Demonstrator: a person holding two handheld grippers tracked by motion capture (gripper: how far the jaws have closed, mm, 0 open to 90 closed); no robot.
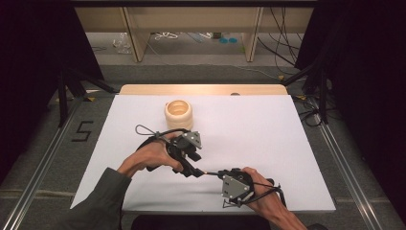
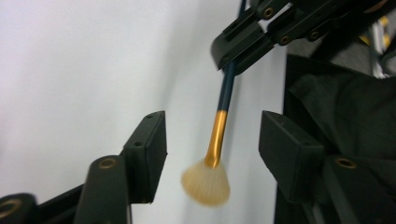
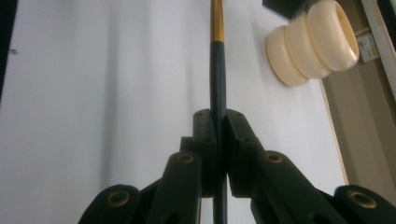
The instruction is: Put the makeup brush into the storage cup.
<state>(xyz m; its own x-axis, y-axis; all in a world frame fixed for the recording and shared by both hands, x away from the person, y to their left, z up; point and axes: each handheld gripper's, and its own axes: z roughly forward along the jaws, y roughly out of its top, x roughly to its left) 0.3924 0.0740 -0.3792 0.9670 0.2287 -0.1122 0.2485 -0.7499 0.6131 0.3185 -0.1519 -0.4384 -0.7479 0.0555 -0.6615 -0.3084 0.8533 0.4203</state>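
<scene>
A makeup brush (image 2: 217, 135) has a dark handle, a gold ferrule and pale fan bristles. It hangs just above the white table sheet (image 1: 258, 134). My right gripper (image 3: 218, 126) is shut on the dark handle (image 3: 217, 70), and it also comes in at the top of the left gripper view (image 2: 243, 51). My left gripper (image 2: 215, 130) is open, with the ferrule and bristles between its jaws and neither pad touching them. In the high view the two grippers, left (image 1: 192, 168) and right (image 1: 219, 174), meet near the table's front middle, joined by the brush (image 1: 208, 172).
A cream ribbed ring-shaped holder (image 1: 178, 114) stands upright on the sheet behind the left hand; it is at the upper right of the right gripper view (image 3: 313, 39). A wooden strip (image 1: 201, 89) borders the far table edge. Metal rails run along both sides.
</scene>
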